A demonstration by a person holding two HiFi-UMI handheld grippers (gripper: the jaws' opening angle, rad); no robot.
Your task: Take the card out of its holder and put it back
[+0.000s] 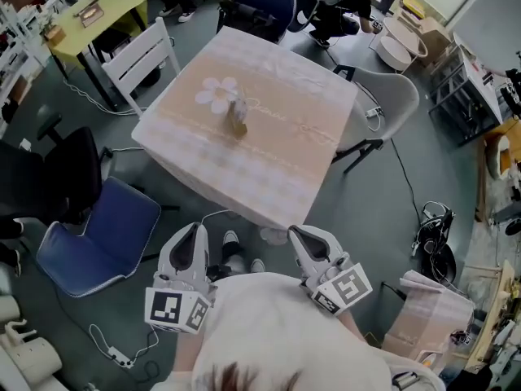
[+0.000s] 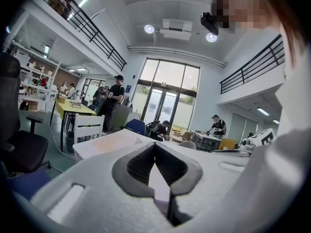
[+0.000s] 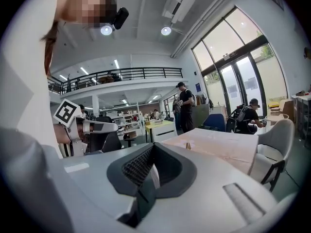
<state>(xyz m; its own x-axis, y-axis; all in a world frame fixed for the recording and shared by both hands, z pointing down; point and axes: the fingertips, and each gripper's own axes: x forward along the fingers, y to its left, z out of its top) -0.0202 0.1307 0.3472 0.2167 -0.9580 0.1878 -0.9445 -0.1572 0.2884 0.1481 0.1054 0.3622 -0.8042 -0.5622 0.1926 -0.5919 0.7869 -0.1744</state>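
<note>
Left tongs (image 1: 198, 231) and right tongs (image 1: 298, 235) are clenched, empty, near the body; the card (image 1: 240, 106) stands in its holder (image 1: 237, 127) mid-tabletop (image 1: 277, 169), well apart; reach forward, release one pair early, and brace the holder with the other.

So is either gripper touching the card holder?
No, the left gripper and right gripper are off the table, well short of the card holder.

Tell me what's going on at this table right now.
A person holds a gripper in each hand, close to the body and short of the cloth-covered table. The left gripper and the right gripper both have their jaws together with nothing between them. The card holder stands near the middle of the table, with neither gripper near it. The task's first step is not yet done.
</note>
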